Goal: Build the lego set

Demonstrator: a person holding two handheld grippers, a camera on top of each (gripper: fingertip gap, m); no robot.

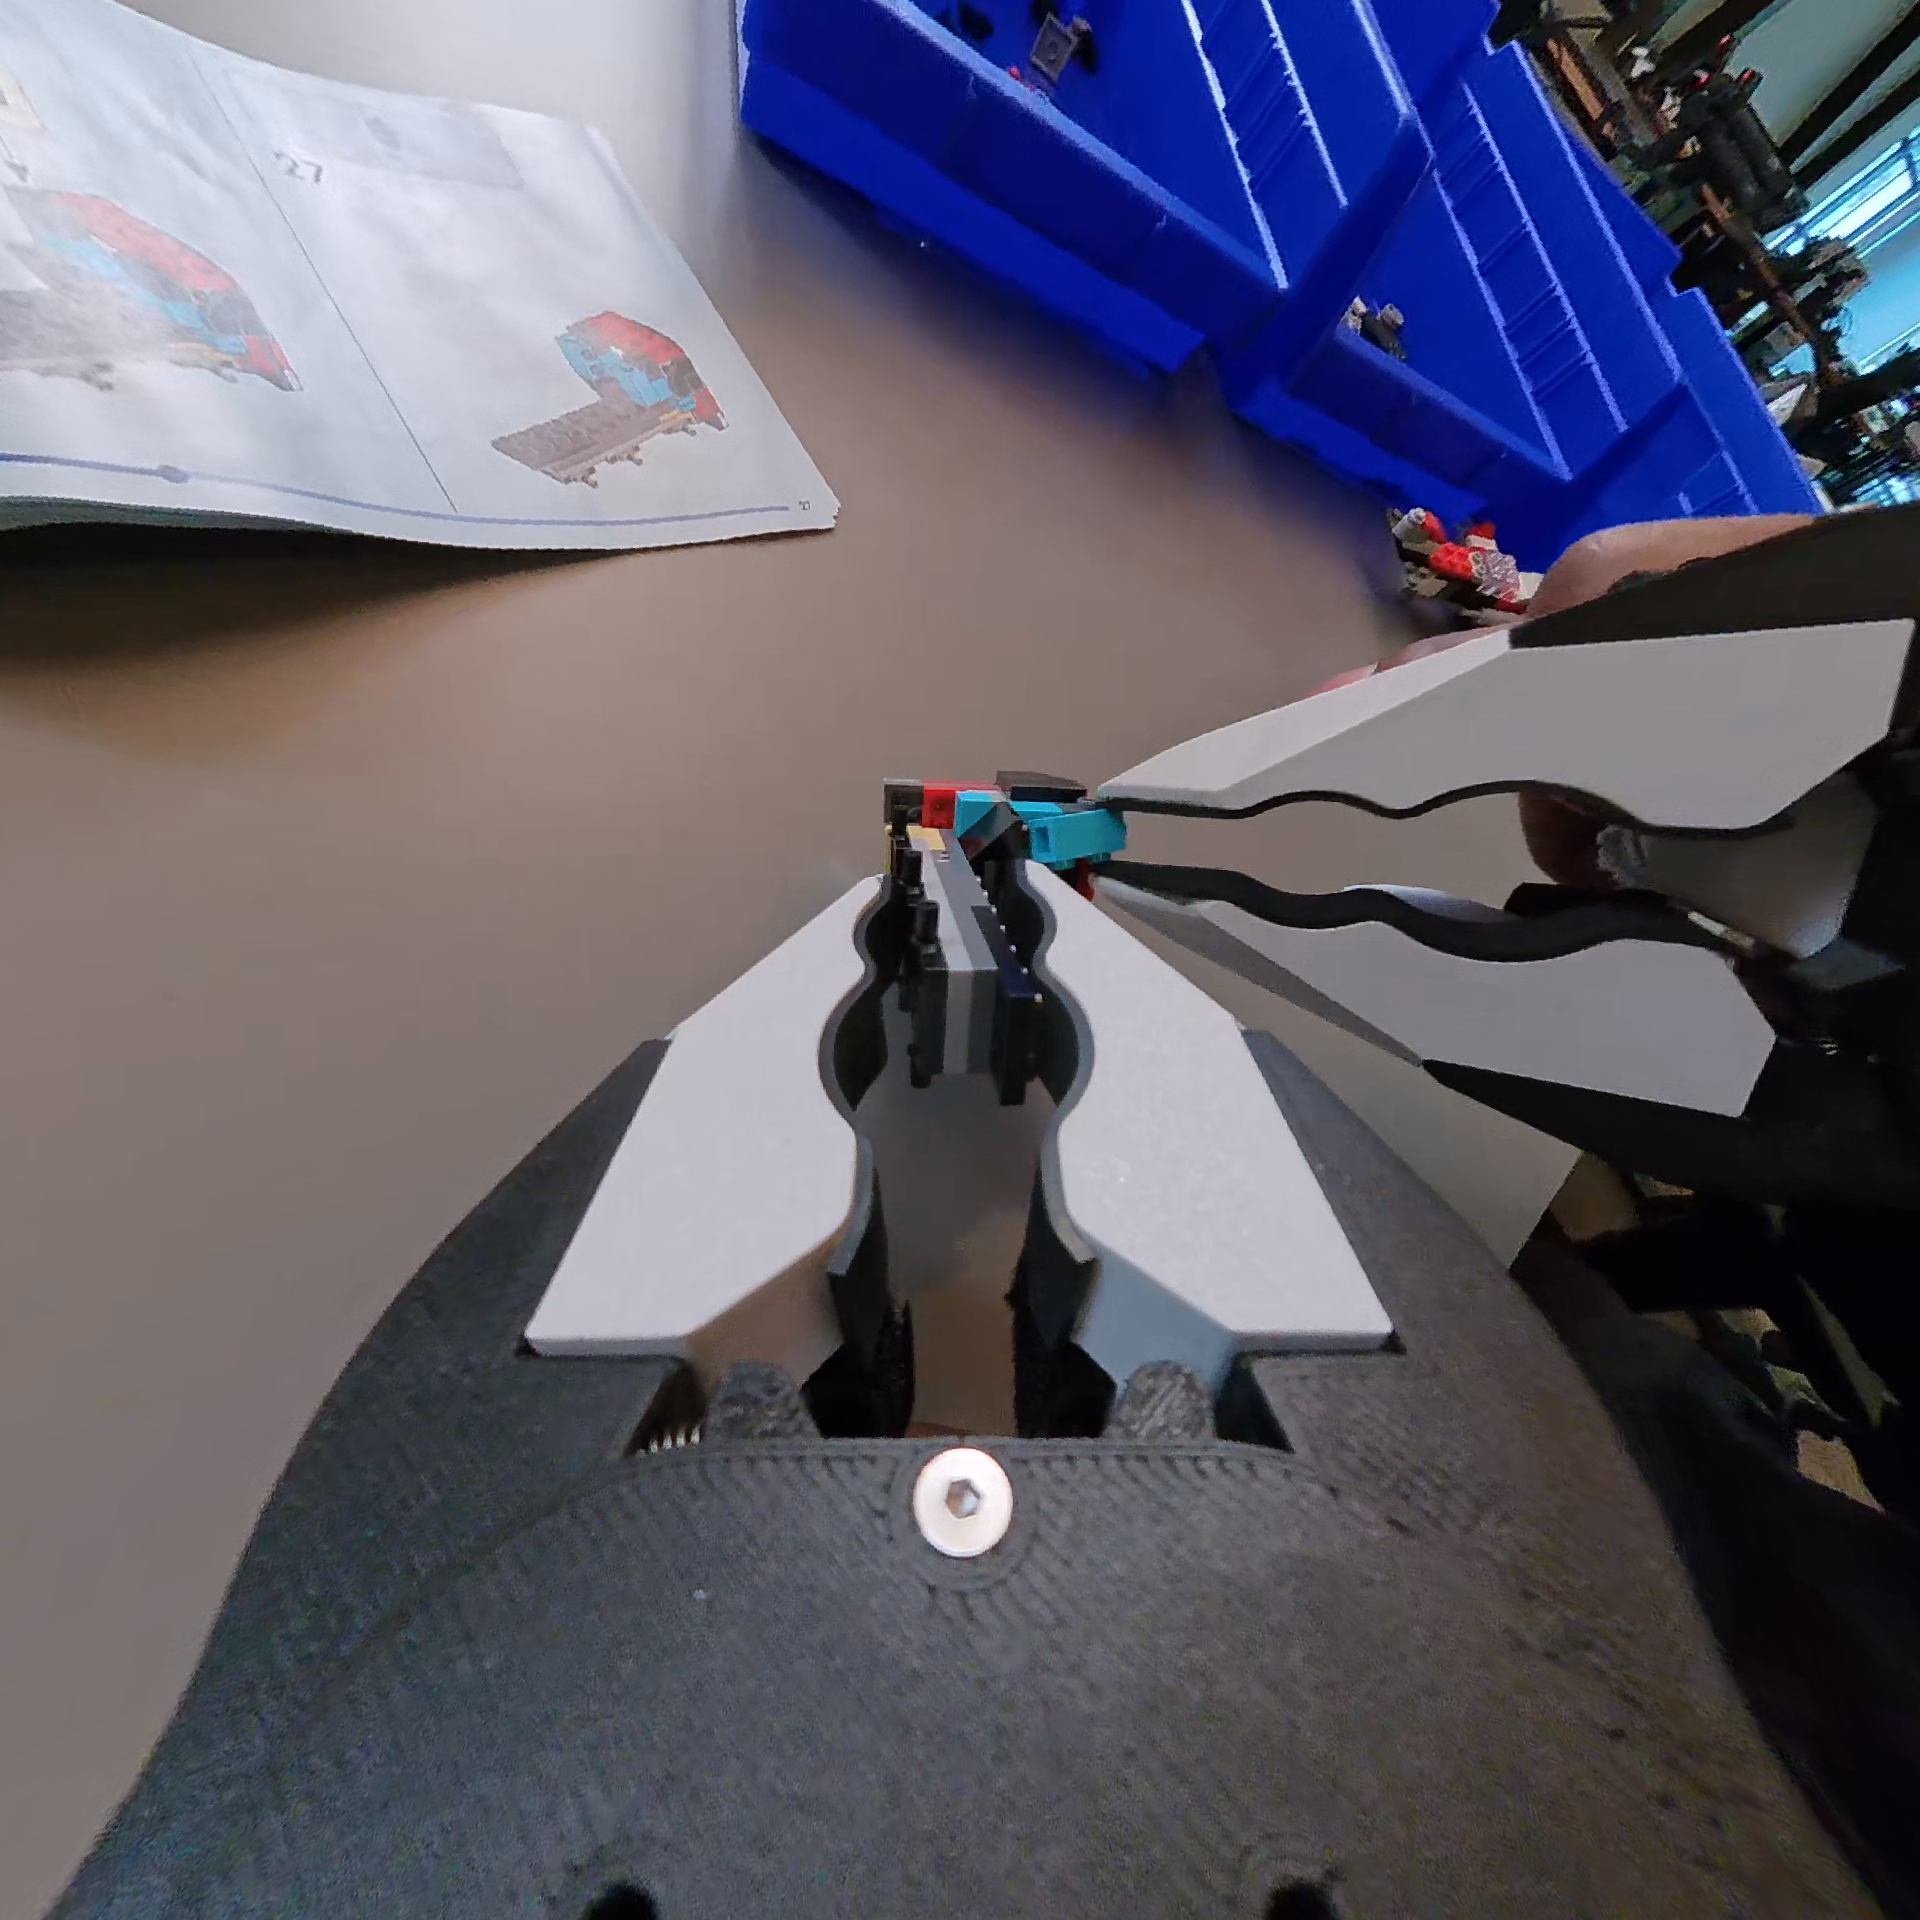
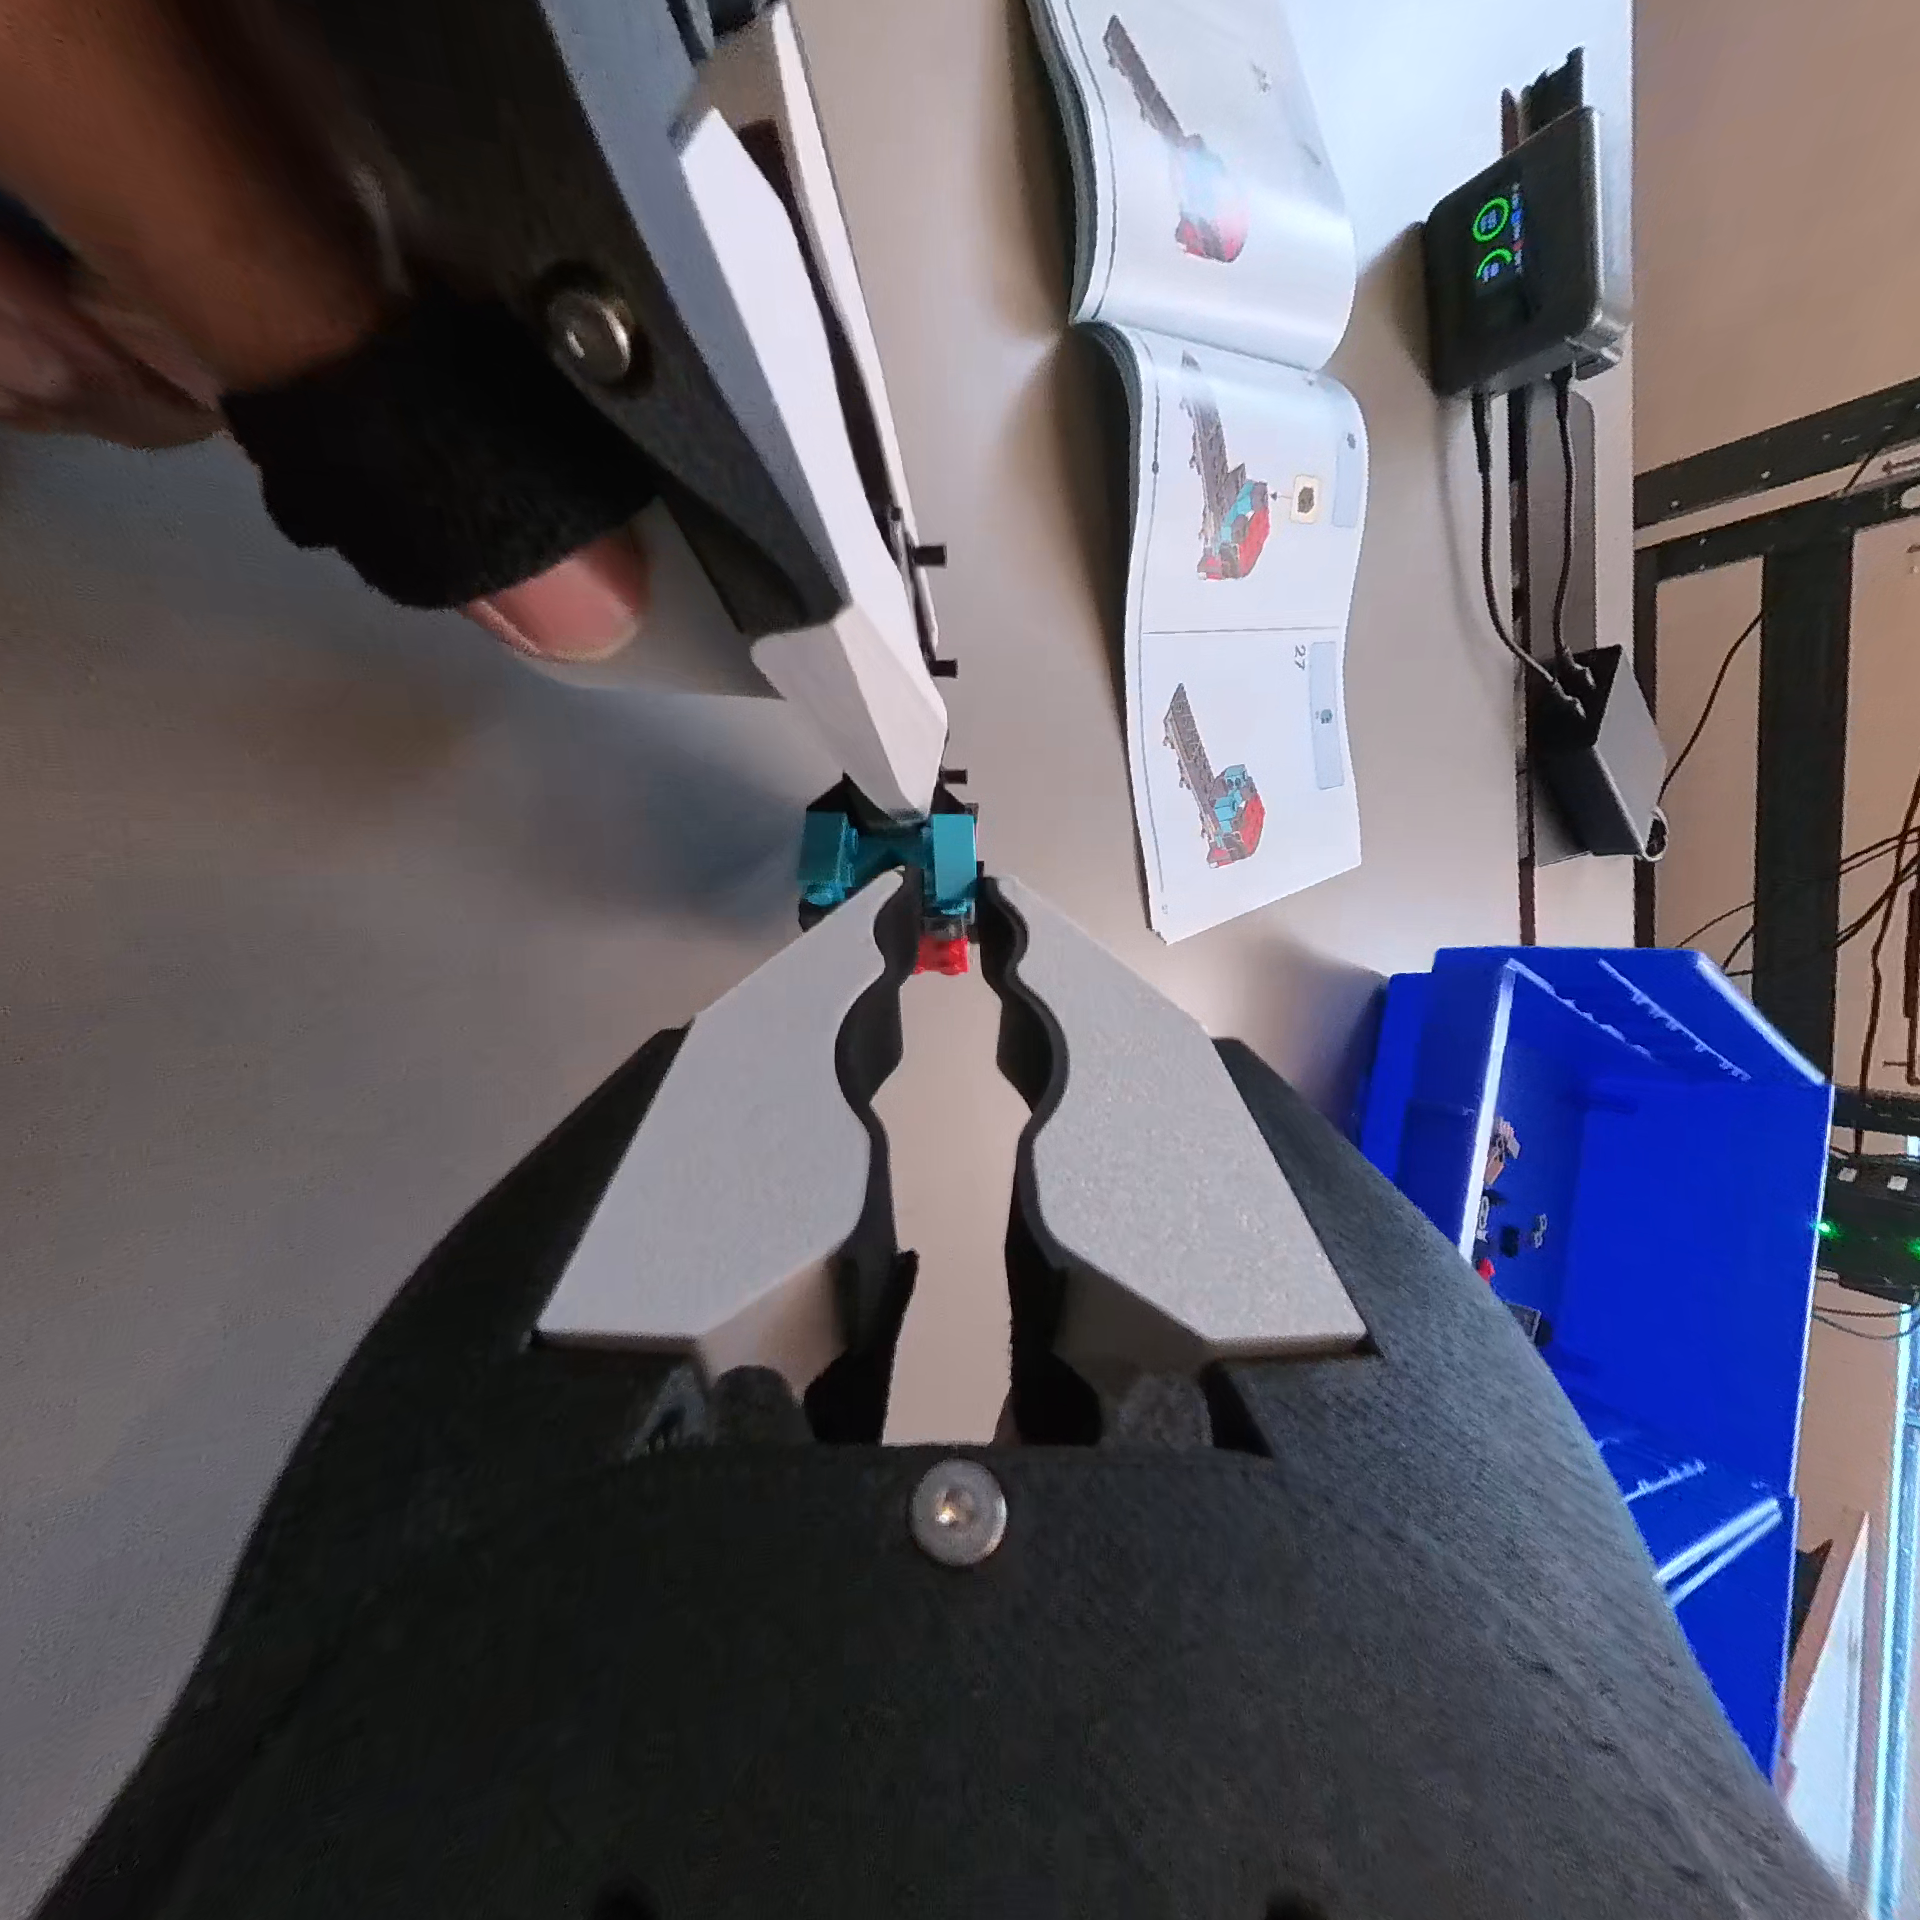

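The left hand-held gripper (image 1: 961, 894) pinches the model (image 1: 971, 966) by its grey base, above the tabletop (image 1: 416, 831). Just right of it, the right hand-held gripper (image 2: 940, 894) is closed on the teal cab (image 2: 940, 847) — seating that section, I judge; next, a firm, aligned squeeze.

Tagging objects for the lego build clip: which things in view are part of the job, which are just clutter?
In the job:
- lego model, clamped in left gripper
- its teal cab end, pinched by right gripper
- instruction booklet, open
- blue parts bins

Lying about:
- small red and grey lego piece pile
- black device with lit screen and its cables
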